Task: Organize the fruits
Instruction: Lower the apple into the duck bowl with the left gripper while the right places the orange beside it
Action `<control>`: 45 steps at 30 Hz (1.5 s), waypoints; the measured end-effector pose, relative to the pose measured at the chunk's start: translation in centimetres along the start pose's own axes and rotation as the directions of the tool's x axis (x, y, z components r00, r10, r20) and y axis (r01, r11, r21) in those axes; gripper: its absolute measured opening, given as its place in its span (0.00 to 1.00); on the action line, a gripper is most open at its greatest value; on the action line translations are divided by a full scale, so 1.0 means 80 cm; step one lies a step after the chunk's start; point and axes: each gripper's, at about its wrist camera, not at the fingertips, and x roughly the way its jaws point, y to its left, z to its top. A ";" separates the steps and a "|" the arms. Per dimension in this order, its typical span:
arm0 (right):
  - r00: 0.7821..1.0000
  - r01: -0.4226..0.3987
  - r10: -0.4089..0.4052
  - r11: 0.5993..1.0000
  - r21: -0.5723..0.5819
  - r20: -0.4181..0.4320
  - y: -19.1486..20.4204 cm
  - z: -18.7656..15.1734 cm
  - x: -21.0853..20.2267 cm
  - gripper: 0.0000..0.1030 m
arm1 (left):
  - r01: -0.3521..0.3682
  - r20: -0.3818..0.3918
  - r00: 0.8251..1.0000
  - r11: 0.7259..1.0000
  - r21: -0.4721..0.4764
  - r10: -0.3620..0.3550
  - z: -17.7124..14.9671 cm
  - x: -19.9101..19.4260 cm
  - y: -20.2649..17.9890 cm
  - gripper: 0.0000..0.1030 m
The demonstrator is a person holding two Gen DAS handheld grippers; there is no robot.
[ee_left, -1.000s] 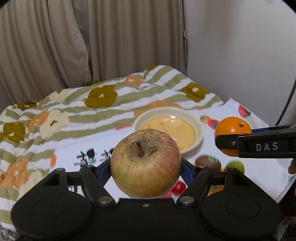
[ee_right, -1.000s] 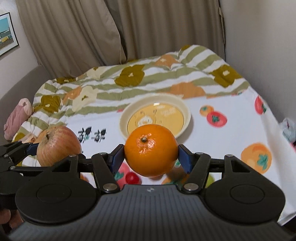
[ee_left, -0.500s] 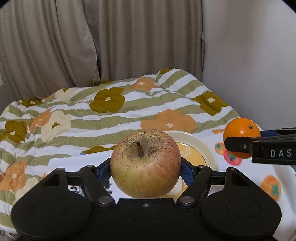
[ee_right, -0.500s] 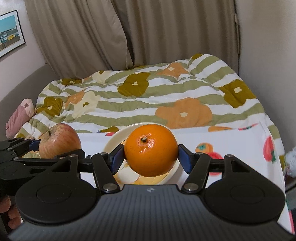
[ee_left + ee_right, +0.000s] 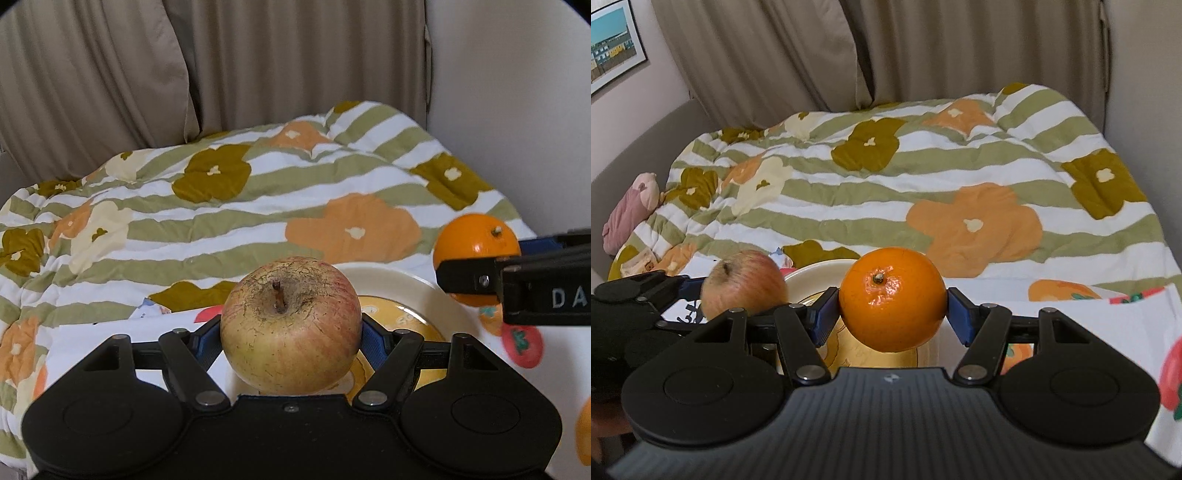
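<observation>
My left gripper [image 5: 291, 336] is shut on a yellow-red apple [image 5: 291, 325], stem up, held above the near left part of a cream plate [image 5: 391, 280] with a yellow centre. My right gripper [image 5: 892, 310] is shut on an orange [image 5: 892, 299] and holds it over the same plate [image 5: 812, 273]. In the left wrist view the orange [image 5: 476, 240] and right gripper sit at the right, above the plate's right rim. In the right wrist view the apple [image 5: 744, 286] sits at the left of the plate.
The plate rests on a white cloth printed with fruit [image 5: 521, 343] that lies over a striped floral quilt [image 5: 923, 184]. Curtains [image 5: 258, 66] hang behind, a wall [image 5: 517, 92] stands at the right. A pink soft toy [image 5: 628, 210] lies at the quilt's far left.
Both grippers have moved forward and lower over the plate with their fruit still held. The plate now lies directly beneath and largely hidden by the apple and orange.
</observation>
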 end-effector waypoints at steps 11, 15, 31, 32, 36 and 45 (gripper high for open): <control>0.999 -0.020 0.019 1.000 -0.011 -0.046 -0.018 0.007 0.030 0.75 | -0.022 -0.065 0.998 0.998 0.051 0.025 -0.001 0.046 -0.023 0.76; 0.998 -0.023 0.022 1.000 -0.016 -0.052 -0.021 0.009 0.029 0.75 | -0.029 -0.023 0.999 0.996 0.081 0.031 0.001 0.035 -0.028 0.89; 0.994 -0.096 0.079 0.952 -0.292 -0.072 0.006 -0.015 0.047 0.75 | -0.038 -0.061 0.997 0.999 0.019 0.039 -0.026 -0.009 -0.006 0.96; 0.995 -0.094 0.076 0.936 -0.339 -0.067 0.012 -0.020 0.050 0.75 | -0.041 -0.066 0.997 0.999 0.013 0.042 -0.028 -0.012 -0.004 0.96; 0.993 -0.114 0.094 0.893 -0.436 -0.066 0.027 -0.035 0.061 0.75 | -0.056 -0.073 0.996 0.998 -0.005 0.056 -0.037 -0.023 0.003 0.96; 0.992 -0.126 0.106 0.867 -0.483 -0.070 0.040 -0.043 0.076 0.83 | -0.082 -0.081 0.994 0.996 -0.040 0.079 -0.047 -0.034 0.014 0.96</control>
